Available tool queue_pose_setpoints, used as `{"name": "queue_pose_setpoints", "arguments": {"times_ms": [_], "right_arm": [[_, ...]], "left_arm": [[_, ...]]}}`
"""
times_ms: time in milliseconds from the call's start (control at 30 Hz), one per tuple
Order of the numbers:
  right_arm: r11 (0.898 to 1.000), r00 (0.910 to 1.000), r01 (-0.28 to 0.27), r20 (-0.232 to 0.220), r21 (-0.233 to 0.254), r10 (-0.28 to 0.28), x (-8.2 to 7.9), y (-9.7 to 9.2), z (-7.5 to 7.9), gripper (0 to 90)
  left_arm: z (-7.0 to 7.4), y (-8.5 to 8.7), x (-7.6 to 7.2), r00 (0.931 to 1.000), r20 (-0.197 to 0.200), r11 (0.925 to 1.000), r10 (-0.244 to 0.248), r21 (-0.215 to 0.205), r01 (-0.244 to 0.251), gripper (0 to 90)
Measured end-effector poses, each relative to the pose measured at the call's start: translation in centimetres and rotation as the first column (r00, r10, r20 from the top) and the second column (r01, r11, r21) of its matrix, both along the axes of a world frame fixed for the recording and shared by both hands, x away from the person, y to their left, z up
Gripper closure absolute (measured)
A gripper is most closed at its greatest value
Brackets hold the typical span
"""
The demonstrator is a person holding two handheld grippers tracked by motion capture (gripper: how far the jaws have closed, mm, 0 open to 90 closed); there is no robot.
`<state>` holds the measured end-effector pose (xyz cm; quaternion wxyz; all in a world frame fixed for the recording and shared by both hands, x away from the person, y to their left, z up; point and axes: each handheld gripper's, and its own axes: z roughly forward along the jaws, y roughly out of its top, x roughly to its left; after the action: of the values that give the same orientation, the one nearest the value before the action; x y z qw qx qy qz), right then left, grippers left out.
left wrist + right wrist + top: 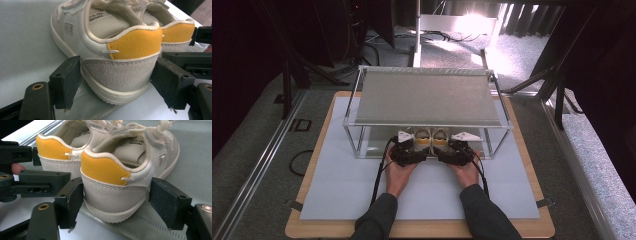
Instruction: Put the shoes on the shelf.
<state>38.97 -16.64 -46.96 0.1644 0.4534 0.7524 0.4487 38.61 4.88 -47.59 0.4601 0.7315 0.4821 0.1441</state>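
Cream-and-yellow shoes sit side by side under a clear shelf rack (432, 95), just ahead of both grippers in the high view. Left gripper (115, 82) view: left shoe (112, 47) heel between the jaws, pads touching both sides. Right gripper (115, 202) view: right shoe (125, 175) heel between the jaws, left pad touching, right pad barely apart.

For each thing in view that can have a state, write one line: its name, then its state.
left shoe: upright, heel between the left gripper's jaws.
right shoe: upright, heel between the right gripper's jaws.
left gripper: pads touching the heel's sides.
right gripper: jaws astride the heel, grip unclear.
rack: standing, shoes under its shelf.
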Motion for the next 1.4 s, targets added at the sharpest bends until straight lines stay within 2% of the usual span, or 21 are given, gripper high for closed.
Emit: {"name": "queue_pose_setpoints", "arguments": {"times_ms": [67,133,200,233,333,467,633,767,800,867,933,967,1100,1167,1233,1400], "right_arm": [[1.000,1.0000,0.003,-0.006,0.001,-0.003,0.3,0.0,0.0,28.2],[1.000,0.9997,0.009,-0.021,0.003,-0.009,0.5,0.1,0.0,28.3],[1.000,0.9995,0.016,-0.028,0.005,-0.016,0.6,0.1,0.0,28.3],[1.000,0.9998,0.012,-0.013,-0.004,-0.012,0.9,0.0,0.0,28.8],[1.000,0.9999,0.007,-0.008,-0.013,-0.007,1.0,-0.1,-0.1,28.9],[1.000,1.0000,0.004,-0.001,-0.022,-0.004,1.2,-0.1,-0.3,29.0],[0.999,1.0000,0.008,-0.003,-0.034,-0.008,1.2,0.0,-0.2,28.9],[0.999,0.9999,0.013,-0.003,-0.041,-0.013,1.1,0.0,-0.2,28.5],[0.999,0.9995,0.026,-0.015,-0.044,-0.027,0.7,0.1,-0.1,28.4],[0.998,0.9996,0.019,0.020,-0.055,-0.018,0.3,-0.3,0.4,28.5],[0.999,0.9992,0.017,0.038,-0.051,-0.015,0.0,-0.8,0.8,28.5],[0.998,0.9991,0.017,0.041,-0.053,-0.015,-0.2,-1.1,0.9,28.5],[0.998,0.9986,0.019,0.050,-0.052,-0.017,-1.1,-2.1,1.3,29.1],[0.999,0.9988,0.021,0.045,-0.049,-0.019,-1.6,-2.6,1.4,31.6],[0.998,0.9988,0.029,0.040,-0.059,-0.027,-2.1,-2.9,1.3,31.8],[0.995,0.9993,0.016,0.036,-0.094,-0.012,-3.3,-3.5,0.8,33.2]], "left_arm": [[-0.1,-0.2,0.3,0.9997,-0.005,0.9994,0.026,-0.021,-0.026,24.8],[-0.1,-0.3,0.7,0.9997,0.009,0.9997,0.024,-0.004,-0.024,24.8],[-0.2,-0.4,1.0,0.9995,-0.002,0.9995,0.033,-0.001,-0.033,24.7],[-0.3,-0.5,1.1,0.9993,-0.005,0.9994,0.036,-0.004,-0.036,24.7],[-0.6,-0.8,1.4,0.9993,-0.001,0.9991,0.038,0.020,-0.038,24.9],[-0.6,-1.1,1.3,0.9985,0.003,0.9983,0.054,0.021,-0.054,24.8],[-0.6,-1.0,1.4,0.9990,0.002,0.9987,0.045,0.024,-0.045,24.7],[-0.5,-0.9,1.1,0.9984,0.002,0.9978,0.056,0.034,-0.056,22.6],[-0.4,-0.6,0.8,0.9980,0.006,0.9973,0.063,0.038,-0.063,22.6],[-0.1,-0.1,0.6,0.9981,0.000,0.9978,0.062,0.023,-0.062,20.3],[0.2,0.6,0.2,0.9983,0.003,0.9981,0.059,0.015,-0.059,20.5],[0.3,0.8,0.0,0.9980,-0.008,0.9980,0.062,-0.004,-0.062,21.4],[0.6,2.1,-0.7,0.9998,-0.009,0.9997,0.017,-0.019,-0.017,23.3],[0.7,2.5,-1.3,0.9999,0.002,0.9999,0.010,-0.004,-0.010,23.3],[0.6,2.8,-2.1,0.9994,0.030,0.9998,0.014,0.011,-0.014,23.3],[0.3,3.8,-3.8,0.9995,0.028,0.9997,-0.013,0.021,0.013,23.3]]}}
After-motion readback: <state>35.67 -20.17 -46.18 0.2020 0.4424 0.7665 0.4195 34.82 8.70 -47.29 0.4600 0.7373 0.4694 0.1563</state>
